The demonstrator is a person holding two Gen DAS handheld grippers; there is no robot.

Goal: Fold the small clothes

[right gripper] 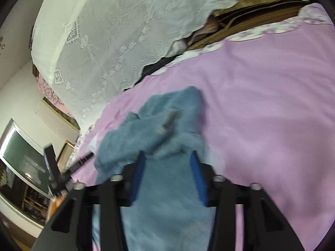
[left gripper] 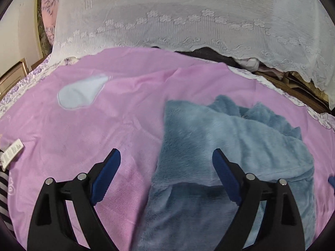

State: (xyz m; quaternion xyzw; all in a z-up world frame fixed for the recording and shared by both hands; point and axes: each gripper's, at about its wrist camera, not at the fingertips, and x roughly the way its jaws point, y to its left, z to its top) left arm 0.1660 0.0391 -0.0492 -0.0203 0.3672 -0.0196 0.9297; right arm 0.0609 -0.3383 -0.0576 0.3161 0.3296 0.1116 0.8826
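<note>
A blue-grey fleece garment (left gripper: 230, 129) lies crumpled on a pink bed sheet (left gripper: 104, 125). My left gripper (left gripper: 166, 154) hovers over the garment's near left edge with its jaws wide apart and nothing between the blue pads. In the right wrist view, which is blurred, the same garment (right gripper: 171, 108) bunches up and runs back between the blue pads. My right gripper (right gripper: 168, 156) is shut on a thick fold of it. The fabric under the right gripper's frame is hidden.
A white lace cover (left gripper: 167, 10) hangs along the far side of the bed, with dark wood (right gripper: 251, 21) showing below it. A white care label (left gripper: 12, 152) and striped cloth (left gripper: 4, 188) lie at the left edge. A dark screen (right gripper: 21, 163) stands beyond the bed.
</note>
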